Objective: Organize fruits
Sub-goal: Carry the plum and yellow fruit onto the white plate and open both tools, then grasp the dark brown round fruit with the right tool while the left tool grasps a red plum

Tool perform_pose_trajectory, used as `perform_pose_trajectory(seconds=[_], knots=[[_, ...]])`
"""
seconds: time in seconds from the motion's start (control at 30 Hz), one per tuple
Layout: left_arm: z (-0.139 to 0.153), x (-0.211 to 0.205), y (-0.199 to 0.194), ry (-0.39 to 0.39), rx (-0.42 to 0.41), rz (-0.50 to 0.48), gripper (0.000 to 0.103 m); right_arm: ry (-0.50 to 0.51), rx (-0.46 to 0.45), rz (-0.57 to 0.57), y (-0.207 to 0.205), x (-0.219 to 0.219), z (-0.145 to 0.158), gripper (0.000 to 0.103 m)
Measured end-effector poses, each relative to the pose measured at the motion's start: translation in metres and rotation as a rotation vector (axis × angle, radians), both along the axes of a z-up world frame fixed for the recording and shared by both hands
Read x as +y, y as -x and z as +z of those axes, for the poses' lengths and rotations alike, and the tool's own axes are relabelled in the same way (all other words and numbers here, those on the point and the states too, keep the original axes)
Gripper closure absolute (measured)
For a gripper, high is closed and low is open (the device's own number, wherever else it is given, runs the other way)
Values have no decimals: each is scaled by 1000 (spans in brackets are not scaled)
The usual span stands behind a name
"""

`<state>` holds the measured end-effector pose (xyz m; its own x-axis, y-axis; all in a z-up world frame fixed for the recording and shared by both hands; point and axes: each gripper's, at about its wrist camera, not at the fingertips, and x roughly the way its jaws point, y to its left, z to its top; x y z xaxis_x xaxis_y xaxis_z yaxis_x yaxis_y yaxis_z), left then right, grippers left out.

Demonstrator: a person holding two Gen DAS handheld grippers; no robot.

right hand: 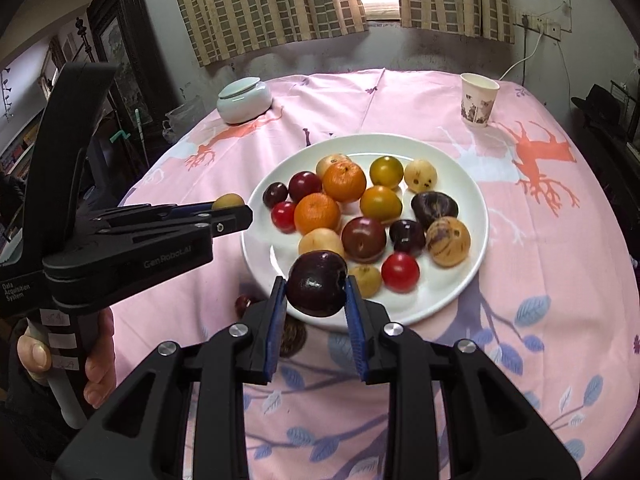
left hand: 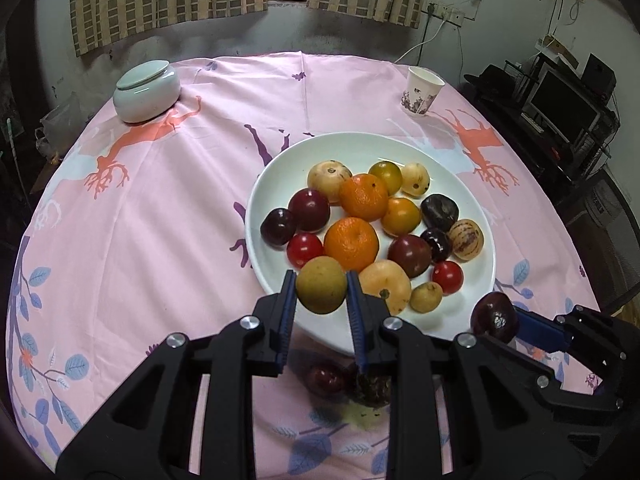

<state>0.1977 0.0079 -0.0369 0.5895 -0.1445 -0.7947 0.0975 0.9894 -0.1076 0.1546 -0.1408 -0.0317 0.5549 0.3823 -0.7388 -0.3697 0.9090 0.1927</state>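
A white plate (left hand: 280, 168) (right hand: 476, 204) on the pink tablecloth holds several fruits: oranges (left hand: 351, 245), plums, cherry tomatoes and yellow fruits. My left gripper (left hand: 321, 294) is shut on a yellow-green fruit (left hand: 321, 285) above the plate's near rim; it also shows in the right wrist view (right hand: 228, 201). My right gripper (right hand: 316, 292) is shut on a dark purple plum (right hand: 318, 283), above the plate's near edge; the plum also shows in the left wrist view (left hand: 494, 317). Two dark fruits (left hand: 326, 378) (right hand: 245, 303) lie on the cloth below the grippers.
A pale green lidded jar (left hand: 146, 90) (right hand: 244, 100) stands at the far left of the table. A paper cup (left hand: 423, 90) (right hand: 478, 98) stands at the far right. Shelves and electronics stand beyond the table's right edge.
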Motion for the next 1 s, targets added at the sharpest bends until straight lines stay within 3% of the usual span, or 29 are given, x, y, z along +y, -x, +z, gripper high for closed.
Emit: perform_pose_trajectory(seconds=[0.37,0.43,0.47,0.5,0.53,0.57,0.63,0.67,0.83,0.9,1.0], knots=[[-32,-9,-28,-12,92,-9,78,22,88,-20,-28,6,-37,73],[-32,-8,-30,-9,91,-1,67,45,85,-20,-30,8,-38,73],[-30,-7,-30,-3,85,4,49,53,84,-20,-30,9,-38,73],[-27,-5,-29,2,66,13,38,50,82,-23,-30,9,-38,73],[-21,-3,-26,3,42,21,37,46,80,-25,-30,7,-37,73],[-16,-1,-24,3,23,22,37,43,73,-26,-29,6,-35,71],[-7,1,-21,13,3,24,37,46,35,-36,-28,4,-30,41],[-3,3,-18,21,-6,27,37,51,-4,-44,-26,4,-26,34],[17,10,5,51,-39,29,37,39,-45,-57,-17,-2,-13,34],[23,14,24,60,-69,28,29,21,-55,-62,-7,-9,-5,34],[24,21,52,49,-112,45,27,5,-53,-77,11,-19,-1,34]])
